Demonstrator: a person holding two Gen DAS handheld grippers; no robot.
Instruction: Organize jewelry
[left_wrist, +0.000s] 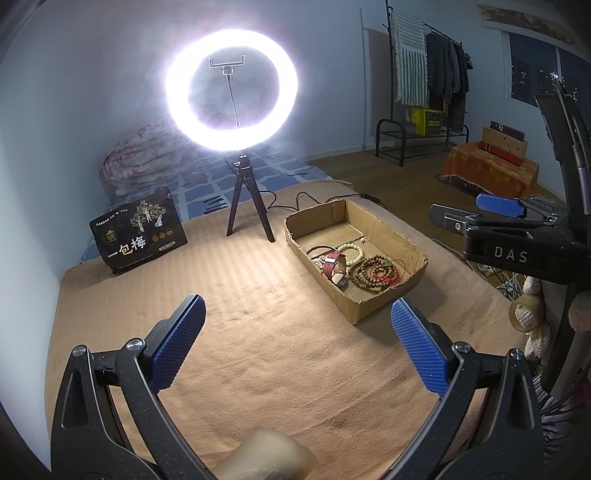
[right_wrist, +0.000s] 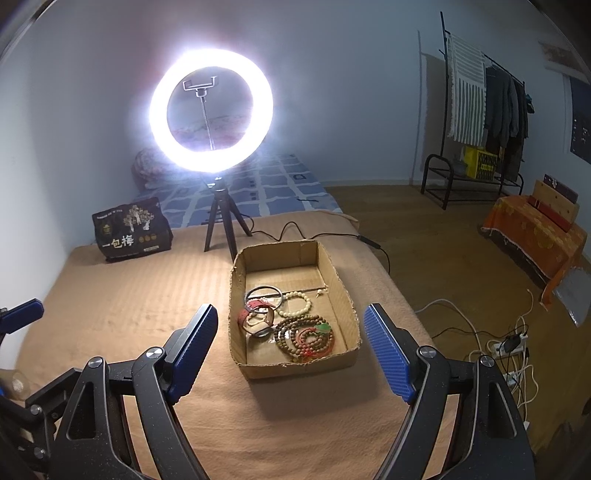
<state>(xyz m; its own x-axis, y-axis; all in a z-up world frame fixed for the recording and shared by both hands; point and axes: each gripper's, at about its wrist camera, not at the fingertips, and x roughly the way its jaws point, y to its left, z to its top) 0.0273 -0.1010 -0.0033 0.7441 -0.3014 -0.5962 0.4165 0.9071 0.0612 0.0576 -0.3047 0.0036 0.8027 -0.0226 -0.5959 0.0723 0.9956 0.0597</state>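
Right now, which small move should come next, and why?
Probably lower the right tool forward into the cardboard box toward the brown bead strand. Both tools are open and empty, and all the jewelry lies tangled at the box's near end.

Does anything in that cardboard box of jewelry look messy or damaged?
Yes. In the cardboard box, the brown bead strands lie tangled with red cord, and the watch overlaps the pile. The box's rim looks rough and torn.

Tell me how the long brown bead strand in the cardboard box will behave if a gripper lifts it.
The brown bead strand lies in loose coils, so it is probably floppy and will dangle. It overlaps the red cord, which may drag along. Round beads could slip between pads.
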